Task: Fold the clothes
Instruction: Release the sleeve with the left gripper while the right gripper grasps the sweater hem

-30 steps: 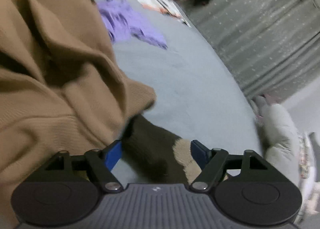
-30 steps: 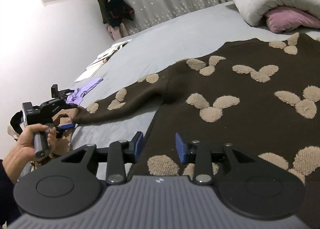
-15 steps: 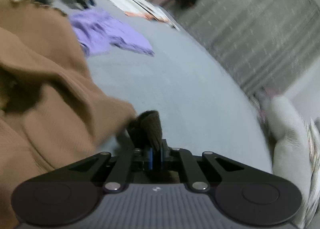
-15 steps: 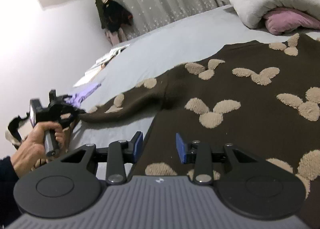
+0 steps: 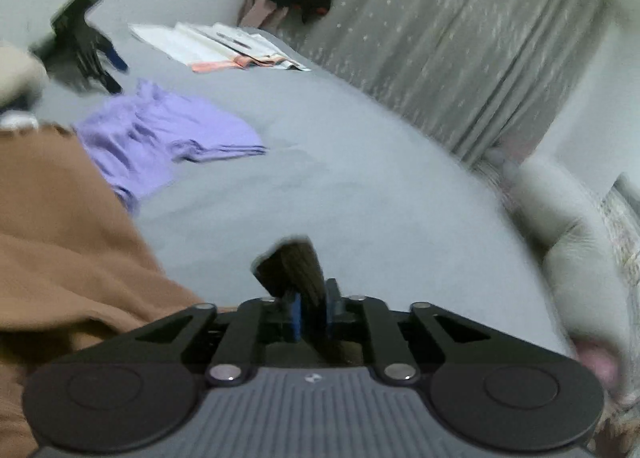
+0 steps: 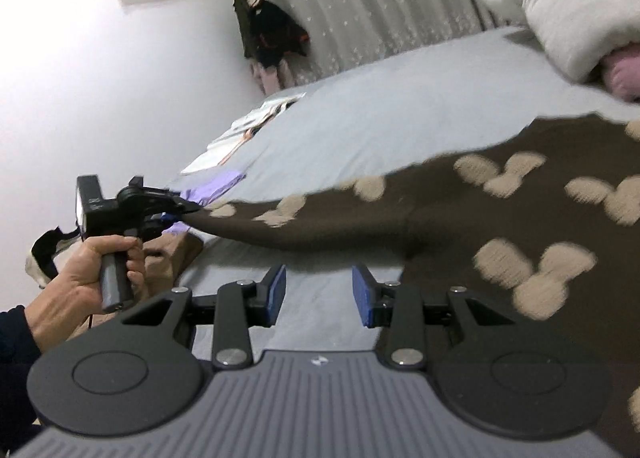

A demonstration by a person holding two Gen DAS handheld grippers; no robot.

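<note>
A dark brown sweater with beige fluffy bow patches lies spread on the grey bed, its sleeve stretched out to the left and lifted off the sheet. My left gripper is shut on the sleeve's ribbed cuff, which sticks up between the blue pads. The right wrist view shows the same left gripper, held by a hand, pinching the sleeve end. My right gripper hovers open over the grey sheet just left of the sweater's body, with nothing between its fingers.
A tan knitted garment is heaped at the left, a folded purple garment lies beyond it, and papers sit at the bed's far end. A grey duvet and pink pillow are at the right. Curtains hang behind.
My left gripper closed on the sleeve cuff and lifted it, pulling the sleeve straight and off the bed. The right gripper stayed open and shifted left off the sweater's body.
</note>
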